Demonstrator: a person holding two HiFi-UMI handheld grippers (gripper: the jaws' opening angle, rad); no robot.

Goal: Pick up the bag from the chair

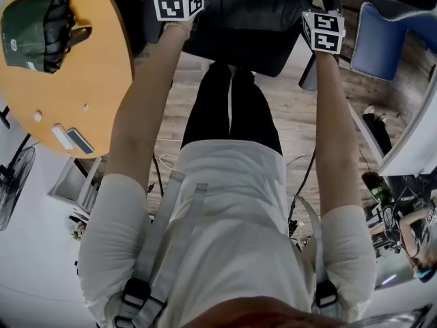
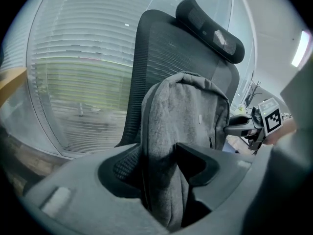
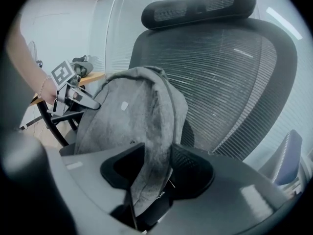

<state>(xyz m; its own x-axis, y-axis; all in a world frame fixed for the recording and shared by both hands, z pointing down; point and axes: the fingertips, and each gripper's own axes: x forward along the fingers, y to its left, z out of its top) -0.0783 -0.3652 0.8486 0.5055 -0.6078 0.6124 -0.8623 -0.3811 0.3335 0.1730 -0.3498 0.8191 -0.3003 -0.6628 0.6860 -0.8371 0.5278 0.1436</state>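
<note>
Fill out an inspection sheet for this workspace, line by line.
Surface: wood-plank floor; a black mesh office chair stands on it.
Job's things: grey fabric backpack, upright against the chair's backrest.
Clutter: round orange table carrying a dark green bag and small flat items.
Grippers: left gripper shut on one side edge of the backpack; right gripper shut on the other side.
Cables: thin cords on the floor beside the person's legs.
Surroundings: blue chair, standing fan, slatted blinds behind the office chair.
</note>
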